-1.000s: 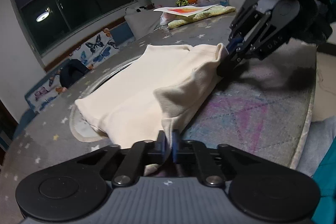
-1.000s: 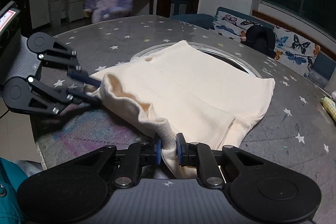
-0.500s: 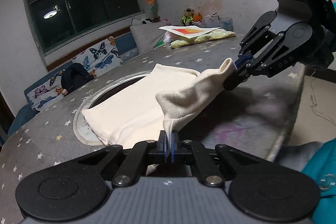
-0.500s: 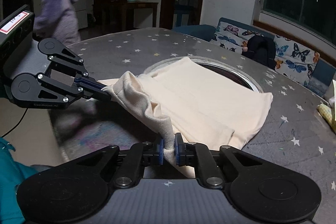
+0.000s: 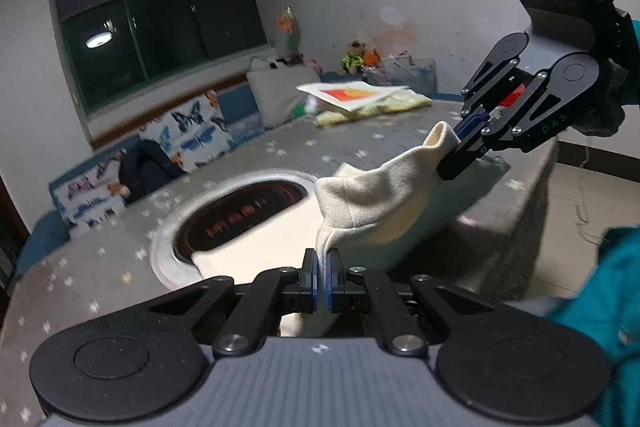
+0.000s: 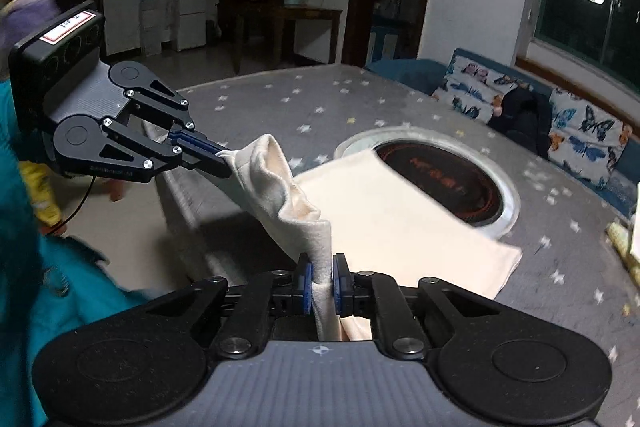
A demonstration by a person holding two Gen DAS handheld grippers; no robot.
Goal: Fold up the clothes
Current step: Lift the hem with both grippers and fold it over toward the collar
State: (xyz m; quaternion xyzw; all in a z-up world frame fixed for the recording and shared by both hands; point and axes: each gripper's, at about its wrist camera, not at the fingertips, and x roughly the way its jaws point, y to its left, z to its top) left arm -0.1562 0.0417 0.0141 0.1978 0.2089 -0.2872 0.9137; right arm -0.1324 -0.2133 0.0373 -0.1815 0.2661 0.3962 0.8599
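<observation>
A cream garment lies partly on the grey star-patterned table. Its near edge is lifted off the table and stretched between both grippers. My left gripper is shut on one corner of that edge; it also shows in the right wrist view. My right gripper is shut on the other corner; it also shows in the left wrist view. The rest of the garment trails down flat onto the table beside a round dark inset.
The table's near edge drops to a tiled floor. A butterfly-print sofa stands beyond the table. A yellow-green cloth with a paper sheet on it lies at the table's far side. A person in purple stands at the far left.
Both grippers have risen and pulled back toward the table's near edge with the garment's edge in them. The garment has slid off the round inset, which now shows.
</observation>
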